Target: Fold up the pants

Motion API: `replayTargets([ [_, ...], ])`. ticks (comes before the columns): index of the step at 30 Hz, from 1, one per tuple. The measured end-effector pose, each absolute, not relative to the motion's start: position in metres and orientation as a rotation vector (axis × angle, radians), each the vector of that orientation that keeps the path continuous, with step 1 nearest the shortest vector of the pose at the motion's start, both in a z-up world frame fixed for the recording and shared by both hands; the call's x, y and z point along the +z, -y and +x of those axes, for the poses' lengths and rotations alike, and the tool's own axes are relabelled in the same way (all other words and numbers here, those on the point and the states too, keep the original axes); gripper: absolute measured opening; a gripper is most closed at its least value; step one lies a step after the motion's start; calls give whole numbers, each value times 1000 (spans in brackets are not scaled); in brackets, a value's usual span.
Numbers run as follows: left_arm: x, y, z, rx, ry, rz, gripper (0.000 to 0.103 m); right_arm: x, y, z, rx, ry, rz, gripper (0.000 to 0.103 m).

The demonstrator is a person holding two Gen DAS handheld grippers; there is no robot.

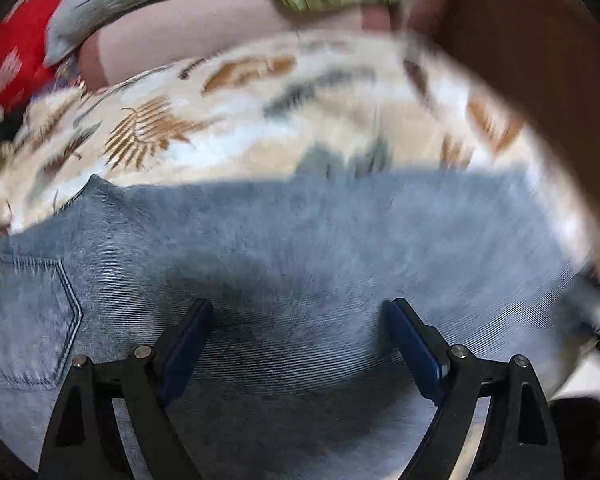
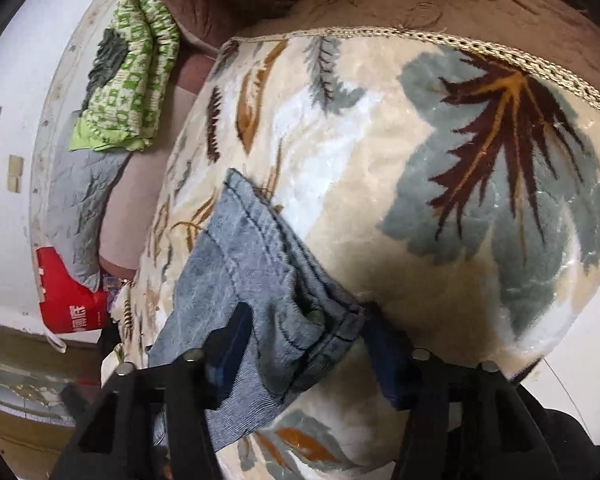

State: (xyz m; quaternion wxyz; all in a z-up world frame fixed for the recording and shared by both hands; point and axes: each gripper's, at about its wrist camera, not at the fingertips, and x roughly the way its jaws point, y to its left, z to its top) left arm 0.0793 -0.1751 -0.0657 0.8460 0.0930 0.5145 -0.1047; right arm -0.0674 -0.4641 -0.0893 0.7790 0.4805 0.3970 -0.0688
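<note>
faded denim pants [image 2: 260,264] on plush blanket [image 2: 420,160]

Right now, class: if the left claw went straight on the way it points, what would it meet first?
Most likely the jeans: the open left claw points down at the denim, with nothing visible between.

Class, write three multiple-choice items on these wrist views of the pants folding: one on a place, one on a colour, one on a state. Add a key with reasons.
1. Where do the jeans lie?
A. on the leaf-patterned blanket
B. on a bare floor
C. in a basket

2. What colour is the folded cloth by the wall?
A. orange
B. green and white
C. black

3. How is the left gripper?
A. shut on a sock
C. out of view
B. open above the denim

Key: A, the blanket shows all around the denim; B, its print is green on white; B, its fingers stand wide apart with nothing clamped.
</note>
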Motion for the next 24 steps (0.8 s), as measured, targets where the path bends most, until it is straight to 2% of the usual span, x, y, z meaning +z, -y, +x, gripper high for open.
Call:
replayTargets([
  [8,-35,159,63,-175,-960,195,90,-85,456,-59,-168,-885,969,64],
  [10,-64,165,73,-173,-1087,274,91,-83,453,-56,-185,-900,934,60],
  [12,-75,165,73,-165,-1063,286,100,-78,448,-50,-218,-937,843,36],
  [14,-74,163,72,-165,-1063,287,100,-76,447,-45,-205,-953,810,30],
  [19,-71,153,78,-219,-1101,199,99,-36,420,-36,-188,-909,677,27],
  [24,-40,105,76,-250,-1043,-13,95,39,327,-20,-79,-786,384,26],
])
